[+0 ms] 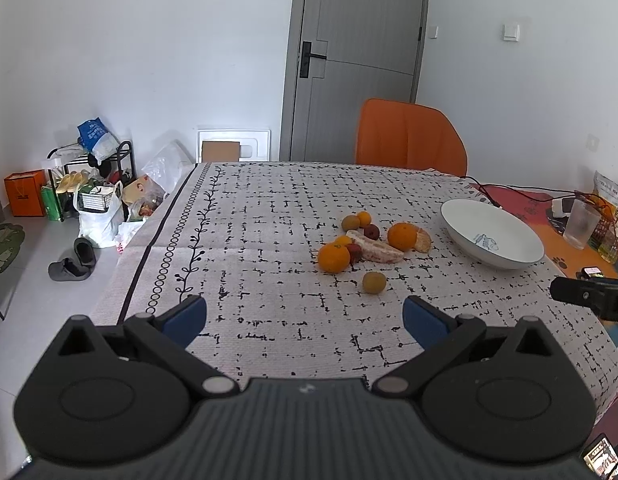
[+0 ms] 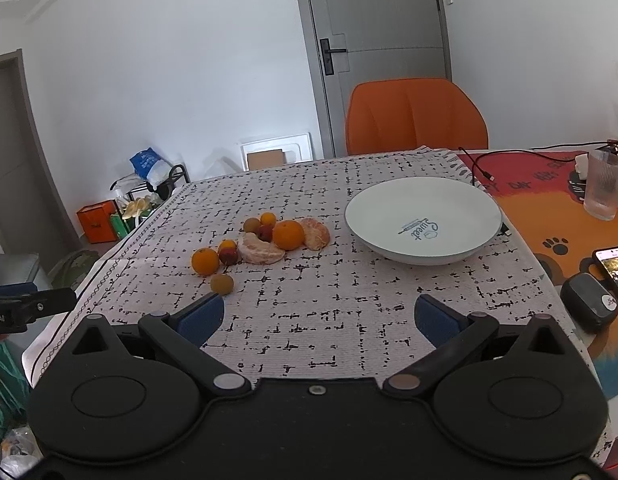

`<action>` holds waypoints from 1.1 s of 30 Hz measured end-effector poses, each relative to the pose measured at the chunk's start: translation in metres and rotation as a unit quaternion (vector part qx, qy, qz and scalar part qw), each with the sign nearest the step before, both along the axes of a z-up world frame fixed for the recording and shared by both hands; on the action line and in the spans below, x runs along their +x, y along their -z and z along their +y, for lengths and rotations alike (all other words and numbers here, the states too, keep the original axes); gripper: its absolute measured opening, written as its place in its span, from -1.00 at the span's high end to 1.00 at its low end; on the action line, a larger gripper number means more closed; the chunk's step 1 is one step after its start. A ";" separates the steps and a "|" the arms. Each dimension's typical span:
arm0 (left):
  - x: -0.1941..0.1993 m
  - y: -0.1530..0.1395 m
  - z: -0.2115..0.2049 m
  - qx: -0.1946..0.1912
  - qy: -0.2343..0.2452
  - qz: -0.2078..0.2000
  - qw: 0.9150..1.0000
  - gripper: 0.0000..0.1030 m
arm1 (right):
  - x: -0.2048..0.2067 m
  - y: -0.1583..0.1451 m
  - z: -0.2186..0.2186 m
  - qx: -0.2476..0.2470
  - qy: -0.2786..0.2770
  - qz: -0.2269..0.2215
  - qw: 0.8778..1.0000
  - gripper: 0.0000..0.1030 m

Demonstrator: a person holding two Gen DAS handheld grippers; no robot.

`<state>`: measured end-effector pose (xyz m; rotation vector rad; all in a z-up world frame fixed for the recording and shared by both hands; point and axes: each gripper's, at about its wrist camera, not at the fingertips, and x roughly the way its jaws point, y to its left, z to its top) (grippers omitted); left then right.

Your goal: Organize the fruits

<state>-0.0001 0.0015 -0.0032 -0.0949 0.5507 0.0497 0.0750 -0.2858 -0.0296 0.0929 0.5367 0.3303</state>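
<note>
A heap of fruit lies mid-table: two oranges (image 1: 333,257) (image 1: 402,236), a peeled pomelo wedge (image 1: 375,251), a peeled mandarin half (image 1: 423,239), small red and yellow-brown fruits, one of them (image 1: 374,282) lying alone nearest me. An empty white bowl (image 1: 491,233) stands to the right of the heap. My left gripper (image 1: 305,318) hangs open over the cloth, short of the fruit. In the right wrist view the same heap (image 2: 261,246) sits left of the bowl (image 2: 423,218), and my right gripper (image 2: 319,314) is open and holds nothing.
An orange chair (image 1: 409,138) stands behind the table. A clear glass (image 2: 605,184), cables, a phone (image 2: 615,270) and a dark case (image 2: 589,300) lie on the right side. Floor clutter and slippers (image 1: 73,260) are past the left edge.
</note>
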 end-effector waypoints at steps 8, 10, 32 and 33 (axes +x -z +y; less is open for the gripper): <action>-0.001 0.000 0.002 -0.001 -0.003 0.000 1.000 -1.00 | 0.000 0.000 -0.001 0.001 0.001 0.000 1.000 -1.00; -0.001 0.000 0.002 0.000 -0.003 -0.001 1.000 -1.00 | 0.000 0.000 -0.001 0.001 0.001 0.000 1.000 -1.00; 0.001 0.000 0.002 0.002 -0.002 0.000 1.000 -1.00 | -0.002 -0.001 0.000 -0.001 -0.005 -0.003 1.000 -1.00; 0.000 -0.001 0.001 0.002 -0.001 -0.001 1.000 -1.00 | -0.001 0.000 0.000 -0.001 -0.004 -0.002 1.000 -1.00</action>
